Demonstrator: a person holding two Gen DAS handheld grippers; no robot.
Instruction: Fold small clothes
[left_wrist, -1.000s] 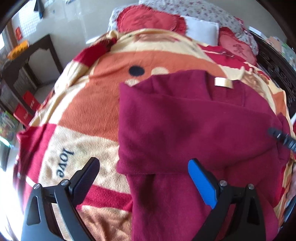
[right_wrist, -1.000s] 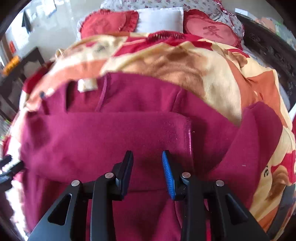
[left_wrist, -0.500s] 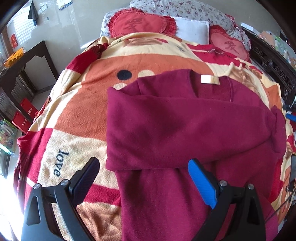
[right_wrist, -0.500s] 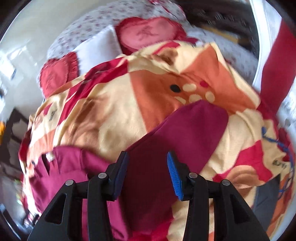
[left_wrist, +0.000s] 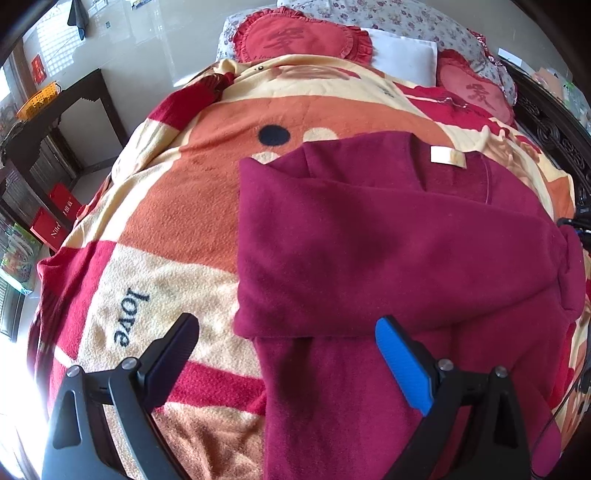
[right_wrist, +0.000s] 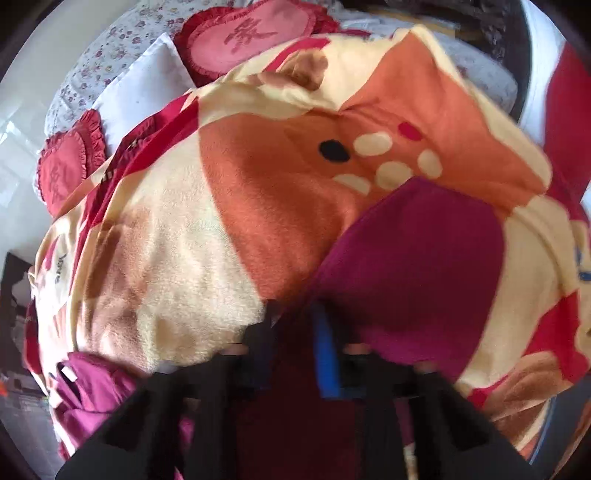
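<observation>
A maroon fleece top (left_wrist: 388, 258) lies on the patterned blanket (left_wrist: 177, 221), its left sleeve folded across the chest and a white neck label (left_wrist: 447, 157) showing. My left gripper (left_wrist: 288, 354) is open and empty, held above the top's lower left edge. In the right wrist view, my right gripper (right_wrist: 295, 332) is blurred, its jaws nearly together around maroon fabric at the base of the other sleeve (right_wrist: 413, 258), which lies spread out on the blanket (right_wrist: 184, 258). The grip itself is not sharp.
Red heart cushions (left_wrist: 299, 40) and a white pillow (left_wrist: 399, 64) lie at the head of the bed. A dark wooden side table (left_wrist: 55, 122) stands left of the bed, with red boxes (left_wrist: 55, 221) on the floor. A dark carved bed frame (left_wrist: 554, 125) runs along the right.
My right gripper swung from the top's middle to its right sleeve and narrowed around the fabric. The left gripper stayed open and drifted slightly.
</observation>
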